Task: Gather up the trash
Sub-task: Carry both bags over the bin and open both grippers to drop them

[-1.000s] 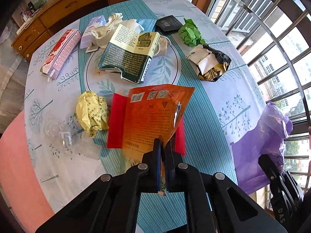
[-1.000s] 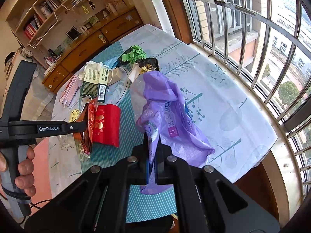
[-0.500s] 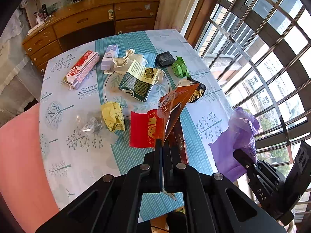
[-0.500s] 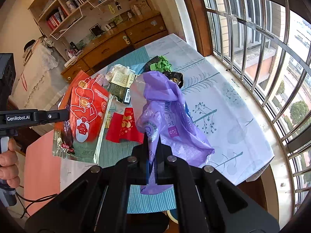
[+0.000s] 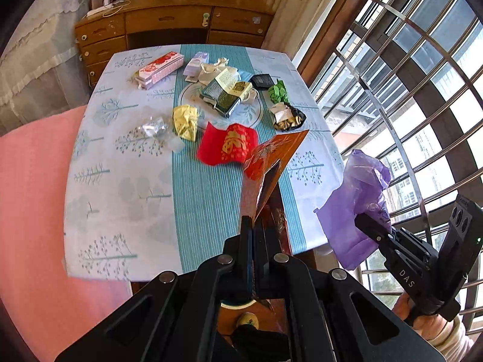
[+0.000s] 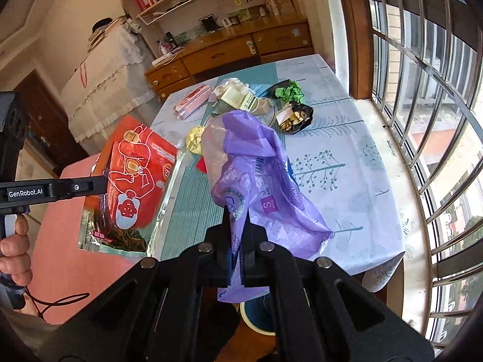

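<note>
My left gripper (image 5: 253, 226) is shut on an orange snack pouch (image 5: 270, 166), held edge-on above the table's near edge. In the right wrist view the same orange snack pouch (image 6: 132, 181) hangs flat from the left gripper (image 6: 102, 185), well off the table. My right gripper (image 6: 235, 211) is shut on a purple plastic bag (image 6: 256, 175), which hangs limp in the air; the purple plastic bag (image 5: 359, 205) shows at the right of the left wrist view. On the table lie a red packet (image 5: 229, 144), a yellow crumpled wrapper (image 5: 185, 120) and a clear crumpled wrapper (image 5: 155, 128).
Further back on the table (image 5: 126, 181) lie a green-and-cream box (image 5: 225, 90), a pink carton (image 5: 158, 68), green crumpled paper (image 5: 279, 90), a black foil bag (image 5: 288, 117) and a black wallet (image 5: 262, 81). A pink seat (image 5: 30, 196) stands left, window bars (image 5: 422, 90) right, a wooden sideboard (image 5: 169, 27) behind.
Both grippers rose and drew back from the table. The orange pouch came off the table, uncovering the red packet, and turned edge-on. The purple bag lifted clear of the tabletop.
</note>
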Available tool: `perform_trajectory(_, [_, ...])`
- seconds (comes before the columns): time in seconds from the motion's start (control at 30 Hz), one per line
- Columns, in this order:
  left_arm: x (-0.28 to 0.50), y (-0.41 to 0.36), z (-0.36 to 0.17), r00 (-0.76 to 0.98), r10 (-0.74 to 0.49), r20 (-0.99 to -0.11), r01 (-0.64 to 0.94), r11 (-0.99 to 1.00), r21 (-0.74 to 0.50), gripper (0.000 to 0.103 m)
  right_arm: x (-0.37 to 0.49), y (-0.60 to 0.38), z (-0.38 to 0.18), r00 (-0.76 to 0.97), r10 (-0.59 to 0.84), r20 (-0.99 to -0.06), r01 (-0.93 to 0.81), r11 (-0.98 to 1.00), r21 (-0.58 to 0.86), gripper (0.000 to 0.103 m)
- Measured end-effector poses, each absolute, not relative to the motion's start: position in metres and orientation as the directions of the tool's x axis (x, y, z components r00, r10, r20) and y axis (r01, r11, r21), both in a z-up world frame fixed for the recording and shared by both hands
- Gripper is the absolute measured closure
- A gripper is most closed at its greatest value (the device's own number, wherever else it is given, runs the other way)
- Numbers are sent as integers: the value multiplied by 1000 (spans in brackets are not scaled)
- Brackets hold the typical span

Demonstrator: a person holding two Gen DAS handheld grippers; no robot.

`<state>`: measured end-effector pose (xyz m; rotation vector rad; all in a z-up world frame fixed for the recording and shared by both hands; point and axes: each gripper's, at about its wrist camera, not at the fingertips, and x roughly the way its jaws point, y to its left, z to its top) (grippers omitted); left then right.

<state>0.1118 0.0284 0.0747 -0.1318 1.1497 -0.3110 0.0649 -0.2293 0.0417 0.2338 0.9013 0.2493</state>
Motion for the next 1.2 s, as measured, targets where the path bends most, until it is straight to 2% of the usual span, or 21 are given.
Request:
perform_trajectory(0.17, [46,9,49,353,-303,-885,143,952,-269,103,19,-229,28,529,359,-769,-206,933,294,102])
perform_trajectory(0.3, [3,-3,21,291,-281,-915,142,958,-249,103,-14,-223,3,453,381,-806,-213,924,317,102])
perform_trajectory(0.63, [-35,-16,-63,172,-246,-954,205,956,-209,103,-65,-194,-105,274,374,-886,-133,927,350,102])
perform_trajectory(0.83, [-47,-25,-175,131,-234,-963,257,946,-195,103,-78,-188,-224,208,345,-915,-24,937,348,102])
perform_trajectory(1.03, [-51,-27,-316,109,-230,-967,234,951,-200,103,-88,-192,-362,183,299,-936,55,948,314,102])
perform_trajectory(1.2, [-41,-37,-411,118,-236,-965,238,950,-203,103,-93,-207,-463,167,257,-952,125,952,279,102])
